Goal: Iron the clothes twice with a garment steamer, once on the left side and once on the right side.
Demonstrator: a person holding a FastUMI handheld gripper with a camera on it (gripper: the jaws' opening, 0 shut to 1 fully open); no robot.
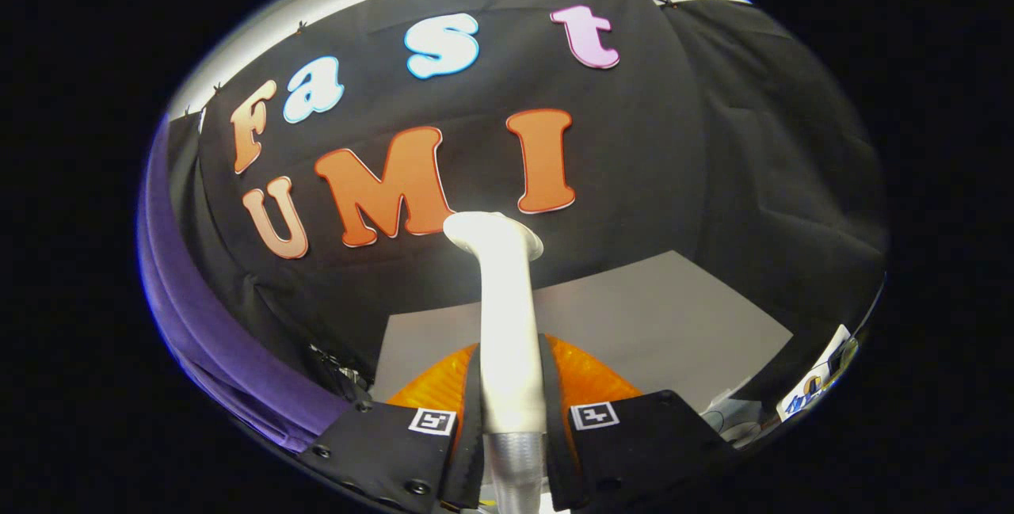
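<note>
Hand-held gripper [513,427]: lower centre of the frame, both fingers pressed against the steamer handle, gripping it.
Steamer [507,316]: white handle held between the fingers, rising to a flared head at frame centre; ribbed grey hose at its base.
Orange part [590,379]: behind the handle, just beyond the fingers.
Bench [673,316]: grey surface beyond, right of centre.
Purple cloth [198,324]: hanging along the left of the frame.
</note>
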